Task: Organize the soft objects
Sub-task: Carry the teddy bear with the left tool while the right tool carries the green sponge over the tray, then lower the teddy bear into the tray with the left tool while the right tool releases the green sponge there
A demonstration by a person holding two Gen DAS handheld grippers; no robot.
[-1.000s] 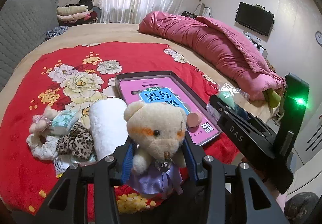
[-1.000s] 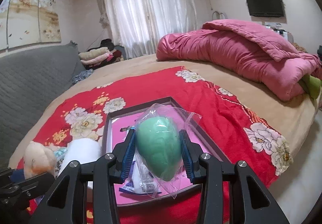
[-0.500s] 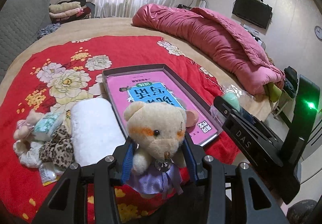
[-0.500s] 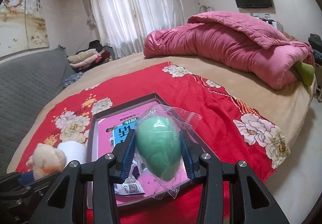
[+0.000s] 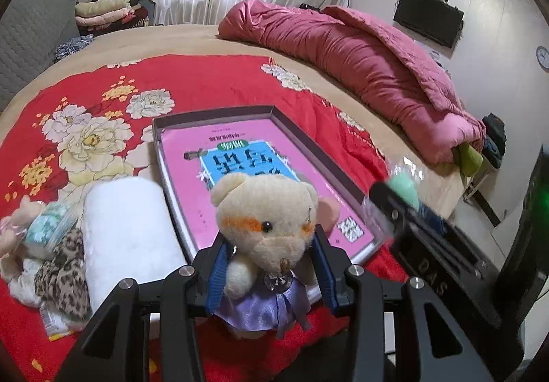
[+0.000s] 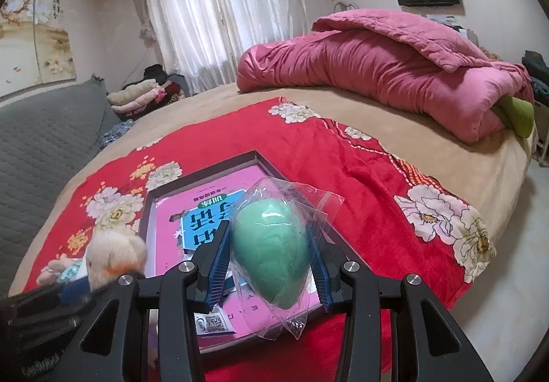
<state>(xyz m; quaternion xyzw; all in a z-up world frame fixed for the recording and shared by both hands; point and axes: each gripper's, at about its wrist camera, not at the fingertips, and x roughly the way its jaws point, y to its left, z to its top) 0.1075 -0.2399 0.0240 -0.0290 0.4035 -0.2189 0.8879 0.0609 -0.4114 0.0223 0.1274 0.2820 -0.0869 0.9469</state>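
Two grippers are loaded, each clamped on one soft item.

Left wrist view: the left gripper [image 5: 271, 270] stands partly closed at lower centre, its blue pads [image 5: 217, 274] pressed against both flanks of a cream teddy bear [image 5: 266, 227] in a purple skirt. The bear sits upright, face toward the camera, held above the near edge of a shallow dark tray [image 5: 310, 138] lined with a pink printed sheet. The tray lies on a red floral blanket [image 5: 212, 87] at frame centre. Left of the tray, touching its long side, lies a white rolled towel [image 5: 127, 231]. At the far left edge sits a small pile of soft items [image 5: 44, 244] (a leopard-print piece and a teal packet can be made out; the rest is unclear). The right gripper [image 5: 398, 200] enters from the right, blurred, with something green at its tip. A pink quilt [image 5: 360, 62] is bunched at upper right.

Right wrist view: the right gripper [image 6: 271, 263], also partly closed, holds a green egg-shaped sponge [image 6: 271, 251] in a clear plastic bag, pads against its sides. It hangs over the tray's [image 6: 206, 172] near right corner. The teddy bear [image 6: 109, 256] shows at lower left, with the left gripper's dark body below it. The blanket [image 6: 343, 155] and quilt [image 6: 394, 73] fill the right half.
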